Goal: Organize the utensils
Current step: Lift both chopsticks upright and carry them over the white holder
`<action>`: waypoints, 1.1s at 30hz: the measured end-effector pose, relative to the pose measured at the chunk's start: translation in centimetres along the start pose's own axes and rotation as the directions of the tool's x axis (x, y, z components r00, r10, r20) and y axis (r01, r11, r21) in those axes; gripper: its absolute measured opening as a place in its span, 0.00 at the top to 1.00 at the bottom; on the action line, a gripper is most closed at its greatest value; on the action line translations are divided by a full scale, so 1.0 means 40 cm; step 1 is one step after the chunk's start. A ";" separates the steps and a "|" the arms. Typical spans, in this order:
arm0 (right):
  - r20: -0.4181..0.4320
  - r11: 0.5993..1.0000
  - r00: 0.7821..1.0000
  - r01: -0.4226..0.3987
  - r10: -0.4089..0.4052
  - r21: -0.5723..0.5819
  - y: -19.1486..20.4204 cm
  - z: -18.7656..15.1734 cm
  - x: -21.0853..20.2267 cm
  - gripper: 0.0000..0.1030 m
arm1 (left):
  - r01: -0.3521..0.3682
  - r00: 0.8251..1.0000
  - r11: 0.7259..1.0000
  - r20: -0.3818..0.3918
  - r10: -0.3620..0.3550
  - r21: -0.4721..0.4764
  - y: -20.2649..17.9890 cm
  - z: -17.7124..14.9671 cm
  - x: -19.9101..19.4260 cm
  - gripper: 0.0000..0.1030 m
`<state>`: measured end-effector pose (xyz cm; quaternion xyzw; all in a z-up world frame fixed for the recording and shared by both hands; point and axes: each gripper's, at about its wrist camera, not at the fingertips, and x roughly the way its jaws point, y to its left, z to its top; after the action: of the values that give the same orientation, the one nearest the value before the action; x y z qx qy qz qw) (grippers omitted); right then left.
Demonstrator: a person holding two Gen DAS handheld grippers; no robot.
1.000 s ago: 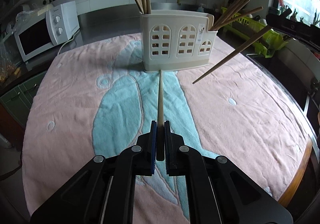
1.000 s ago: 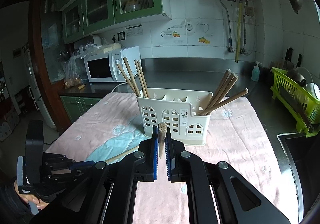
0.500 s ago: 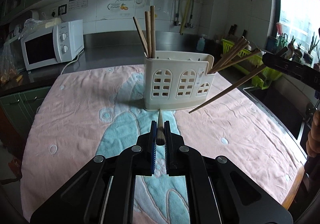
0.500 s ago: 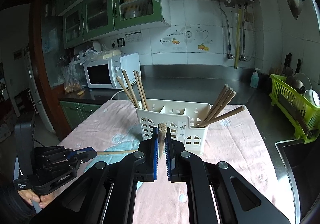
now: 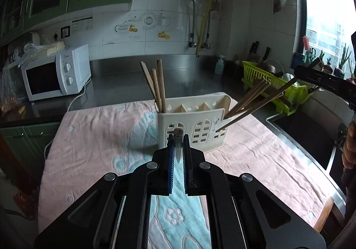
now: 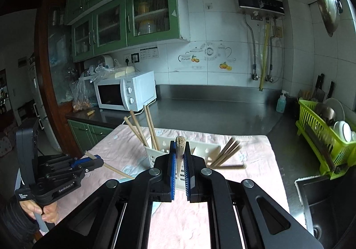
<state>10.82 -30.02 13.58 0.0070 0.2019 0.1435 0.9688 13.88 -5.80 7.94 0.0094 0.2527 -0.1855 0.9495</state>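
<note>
While each gripper's jaws clamp one chopstick, left gripper [image 5: 178, 153] and right gripper [image 6: 179, 160] hover before the white holder [image 5: 191, 120].

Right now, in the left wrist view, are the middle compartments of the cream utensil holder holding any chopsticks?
No: the utensil holder has chopsticks only in its end compartments; the middle ones show bare dividers.

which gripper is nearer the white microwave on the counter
Left. The left gripper hangs on the microwave's side of the pink towel, chopstick clamped. The right gripper is across the towel, beside the green dish rack.
</note>
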 end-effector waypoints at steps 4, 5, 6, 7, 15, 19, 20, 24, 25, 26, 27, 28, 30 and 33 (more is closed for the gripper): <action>0.015 1.000 1.000 0.014 -0.014 -0.024 -0.021 0.058 -0.018 0.94 | 0.015 0.998 1.000 0.055 -0.016 0.023 -0.013 0.077 -0.027 0.95; 0.019 0.999 1.000 0.015 -0.014 -0.028 -0.025 0.072 -0.022 0.94 | 0.015 0.997 0.999 0.070 -0.017 0.029 -0.018 0.096 -0.033 0.95; 0.020 0.999 1.000 0.014 -0.013 -0.035 -0.029 0.084 -0.025 0.94 | 0.023 0.996 0.999 0.086 -0.025 0.030 -0.022 0.118 -0.040 0.95; 0.021 0.999 1.000 0.015 -0.014 -0.042 -0.033 0.096 -0.027 0.94 | 0.030 0.994 0.999 0.101 -0.033 0.033 -0.026 0.142 -0.047 0.95; -0.012 0.994 0.998 0.054 -0.055 -0.093 -0.048 0.149 0.008 0.94 | -0.024 0.986 0.998 0.168 0.014 0.058 -0.058 0.268 -0.027 0.95; -0.040 0.993 0.997 0.062 -0.066 -0.105 -0.051 0.143 0.051 0.94 | -0.041 0.986 0.998 0.161 0.032 0.048 -0.055 0.291 0.007 0.95; -0.045 0.992 0.997 0.065 -0.070 -0.108 -0.053 0.139 0.060 0.94 | -0.038 0.986 0.999 0.161 0.031 0.035 -0.051 0.295 0.007 0.95; -0.072 0.993 0.995 0.065 -0.072 -0.099 -0.068 0.126 0.100 0.94 | -0.032 0.982 0.999 0.190 0.024 0.041 -0.048 0.317 -0.018 0.95; -0.079 0.994 0.995 0.061 -0.068 -0.089 -0.075 0.124 0.109 0.94 | -0.030 0.980 0.999 0.196 0.021 0.043 -0.049 0.319 -0.023 0.95; -0.088 0.995 0.994 0.055 -0.062 -0.079 -0.080 0.122 0.119 0.94 | -0.039 0.978 0.998 0.206 0.028 0.047 -0.051 0.326 -0.029 0.95; -0.096 0.996 0.994 0.053 -0.061 -0.075 -0.083 0.121 0.128 0.94 | -0.045 0.976 0.998 0.213 0.033 0.051 -0.054 0.329 -0.033 0.95; -0.102 0.996 0.993 0.057 -0.064 -0.073 -0.086 0.119 0.137 0.94 | -0.046 0.975 0.998 0.221 0.033 0.052 -0.056 0.333 -0.034 0.95; -0.121 0.996 0.991 0.056 -0.064 -0.073 -0.088 0.111 0.158 0.94 | -0.052 0.973 0.997 0.227 0.039 0.049 -0.058 0.338 -0.031 0.95; -0.151 0.995 0.986 0.060 -0.070 -0.074 -0.094 0.099 0.191 0.94 | -0.057 0.977 0.997 0.207 0.046 0.047 -0.059 0.342 -0.003 0.95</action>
<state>20.13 -31.28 13.98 -0.0442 0.2711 0.1188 0.9542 19.47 -9.46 20.11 0.0217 0.1480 -0.1673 0.9745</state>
